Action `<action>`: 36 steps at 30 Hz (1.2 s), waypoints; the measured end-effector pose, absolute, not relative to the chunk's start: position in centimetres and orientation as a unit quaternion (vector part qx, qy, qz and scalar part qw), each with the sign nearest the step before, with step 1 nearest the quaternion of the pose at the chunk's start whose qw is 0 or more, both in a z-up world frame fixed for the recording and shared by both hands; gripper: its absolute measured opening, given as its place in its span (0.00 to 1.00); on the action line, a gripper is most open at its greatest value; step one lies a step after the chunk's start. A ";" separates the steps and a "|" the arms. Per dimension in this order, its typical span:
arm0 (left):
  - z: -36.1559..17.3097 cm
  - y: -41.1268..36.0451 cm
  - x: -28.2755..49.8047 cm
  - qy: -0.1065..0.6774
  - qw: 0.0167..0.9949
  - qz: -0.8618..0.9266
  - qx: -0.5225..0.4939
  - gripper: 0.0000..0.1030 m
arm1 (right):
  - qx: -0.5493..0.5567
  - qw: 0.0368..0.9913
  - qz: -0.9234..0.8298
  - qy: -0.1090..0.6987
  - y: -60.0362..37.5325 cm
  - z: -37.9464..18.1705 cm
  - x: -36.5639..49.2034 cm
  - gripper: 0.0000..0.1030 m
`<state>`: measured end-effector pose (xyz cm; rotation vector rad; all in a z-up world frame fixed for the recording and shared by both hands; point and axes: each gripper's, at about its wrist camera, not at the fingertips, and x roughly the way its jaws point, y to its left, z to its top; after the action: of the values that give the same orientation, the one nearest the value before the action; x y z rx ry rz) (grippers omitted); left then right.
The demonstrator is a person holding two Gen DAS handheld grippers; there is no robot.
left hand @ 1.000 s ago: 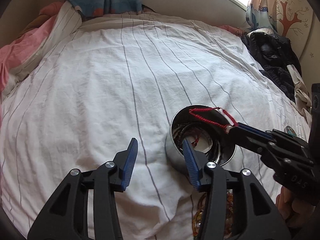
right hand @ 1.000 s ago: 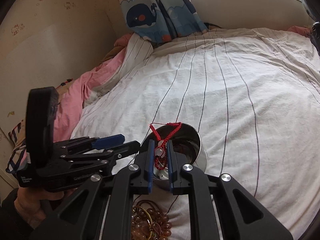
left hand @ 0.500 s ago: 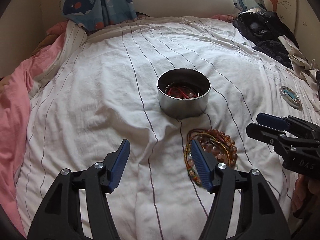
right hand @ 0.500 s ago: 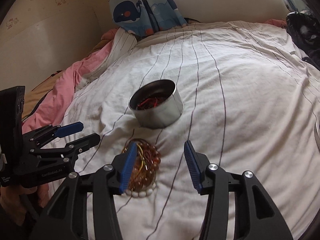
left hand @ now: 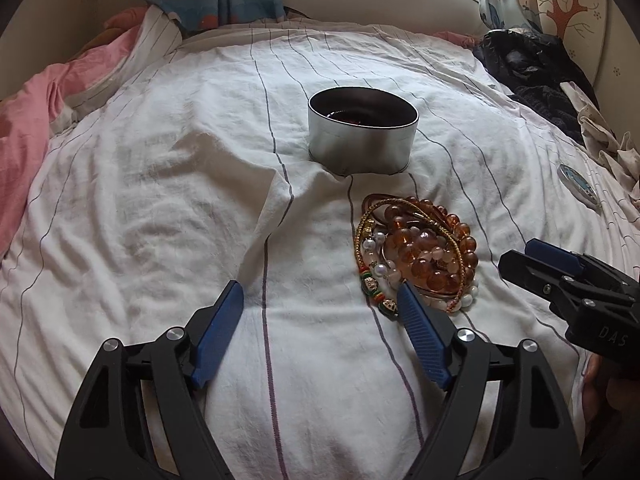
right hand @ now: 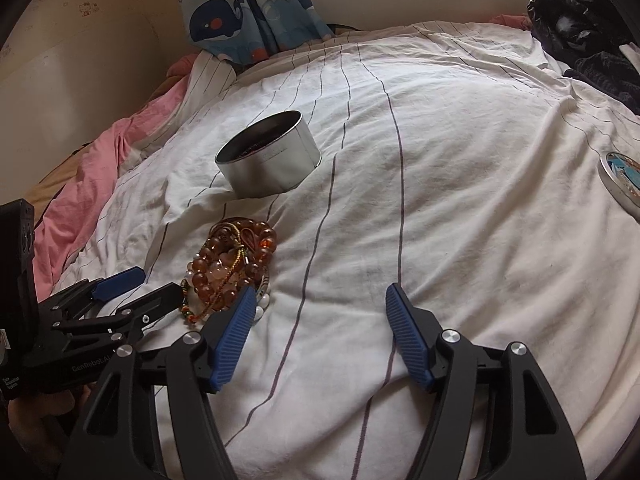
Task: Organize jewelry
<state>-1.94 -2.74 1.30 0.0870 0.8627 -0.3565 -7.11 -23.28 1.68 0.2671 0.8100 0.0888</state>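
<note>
A round silver tin [left hand: 362,136] stands open on the white striped bedsheet, with dark red jewelry inside; it also shows in the right wrist view [right hand: 269,158]. A heap of amber and pearl bead bracelets [left hand: 420,256] lies in front of the tin, and shows in the right wrist view [right hand: 232,264]. My left gripper [left hand: 320,304] is open and empty, its right finger at the heap's near edge. My right gripper [right hand: 320,304] is open and empty, its left finger beside the heap; it shows in the left wrist view [left hand: 520,258].
A round decorated tin lid [left hand: 580,186] lies on the sheet to the right, also in the right wrist view [right hand: 624,176]. Dark clothes [left hand: 532,68] are piled at the far right. A pink blanket [left hand: 24,120] lies along the left side.
The right gripper let the red cord bracelet go into the tin and opened. Both grippers pulled back from the tin and now sit low by the bead heap.
</note>
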 end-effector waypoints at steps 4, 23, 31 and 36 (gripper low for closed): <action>1.2 -3.1 -2.0 0.414 0.893 -0.170 0.054 0.76 | 0.122 0.910 0.045 0.394 -23.0 1.7 -7.1 0.68; 1.2 -3.2 -2.0 0.412 0.893 -0.170 0.059 0.79 | 0.118 0.914 0.038 0.387 -23.0 1.9 -7.4 0.76; 1.7 -3.6 -2.7 0.395 0.900 -0.166 0.077 0.82 | 0.118 0.914 0.038 0.386 -23.0 1.9 -7.4 0.78; 1.5 -4.7 -2.6 0.403 0.893 -0.168 0.106 0.82 | 0.118 0.914 0.038 0.386 -23.0 2.0 -7.4 0.80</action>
<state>-2.59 -4.67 1.52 0.2197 0.8365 -0.3492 -7.38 -22.99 1.96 0.2435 0.7954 0.0792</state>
